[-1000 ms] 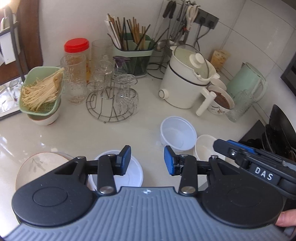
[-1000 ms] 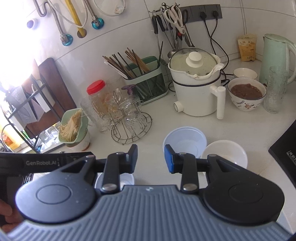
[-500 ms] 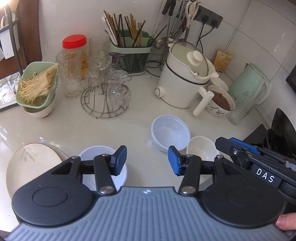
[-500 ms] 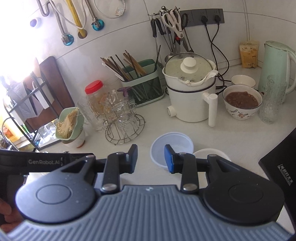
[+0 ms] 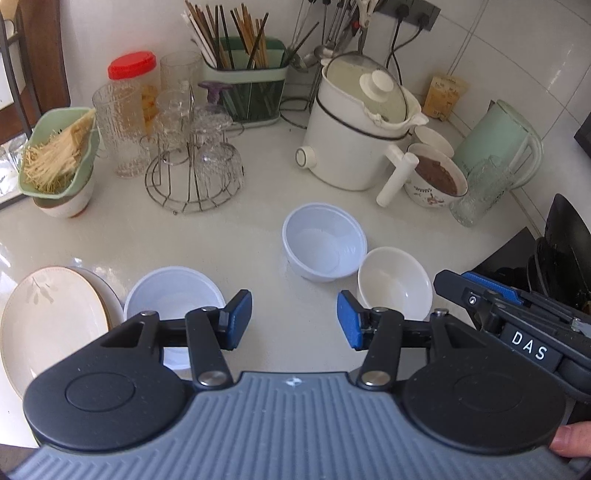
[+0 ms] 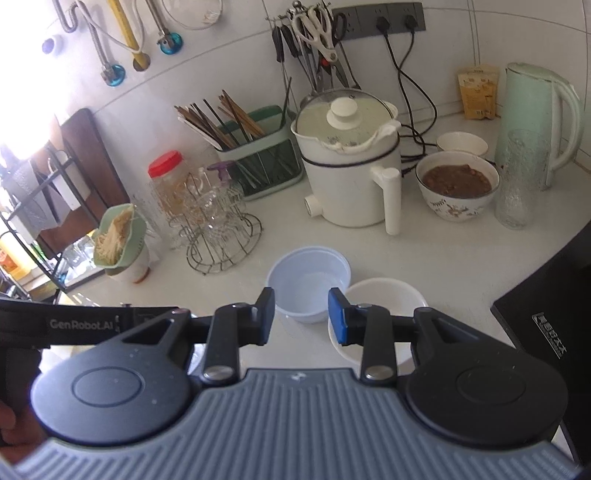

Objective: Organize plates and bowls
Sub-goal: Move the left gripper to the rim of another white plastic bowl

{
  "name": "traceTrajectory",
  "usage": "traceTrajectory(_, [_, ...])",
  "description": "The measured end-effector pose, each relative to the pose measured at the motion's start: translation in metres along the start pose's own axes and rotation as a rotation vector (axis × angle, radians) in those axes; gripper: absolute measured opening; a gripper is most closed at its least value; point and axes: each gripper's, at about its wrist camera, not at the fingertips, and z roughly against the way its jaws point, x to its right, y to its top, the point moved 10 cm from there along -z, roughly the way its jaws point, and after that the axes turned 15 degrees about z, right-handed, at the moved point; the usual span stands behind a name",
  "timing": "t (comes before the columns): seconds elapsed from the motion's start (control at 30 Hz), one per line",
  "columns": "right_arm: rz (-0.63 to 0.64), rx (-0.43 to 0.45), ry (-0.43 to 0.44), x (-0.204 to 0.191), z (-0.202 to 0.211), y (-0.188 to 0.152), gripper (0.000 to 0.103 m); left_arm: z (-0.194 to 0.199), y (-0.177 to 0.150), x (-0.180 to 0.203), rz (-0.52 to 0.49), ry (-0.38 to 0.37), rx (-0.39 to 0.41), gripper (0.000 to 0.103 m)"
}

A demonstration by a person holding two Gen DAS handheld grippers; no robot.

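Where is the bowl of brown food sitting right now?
In the right wrist view, the patterned bowl of brown food sits at the counter's back right, between the white electric pot and the ribbed glass tumbler.

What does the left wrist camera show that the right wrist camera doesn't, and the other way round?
Only the left wrist view shows the stacked plates, the plastic bowl beside them, and the right gripper coming in from the right edge. Only the right wrist view shows the wall pipes and the whole scissors. Both show the translucent bowl touching the white bowl, the white pot, the bowl of brown food and the chopstick holder. Each view's own gripper, such as the left gripper, is open and empty.
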Motion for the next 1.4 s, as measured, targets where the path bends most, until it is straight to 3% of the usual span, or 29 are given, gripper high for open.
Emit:
traceTrajectory(0.77, [-0.034,-0.064,-0.107,-0.026,-0.025,-0.001,0.035,-0.027,0.029,-0.033,-0.022,-0.119,-0.058,0.062])
traceTrajectory(1.07, [-0.07,-0.094,-0.145,-0.022,-0.041,-0.008,0.035,-0.053,0.033,-0.034,-0.036,-0.138,-0.1,0.063])
traceTrajectory(1.4, [-0.104,-0.133,-0.168,-0.002,-0.087,0.007,0.035,-0.1,0.049,-0.029,-0.001,-0.131,-0.171,0.063])
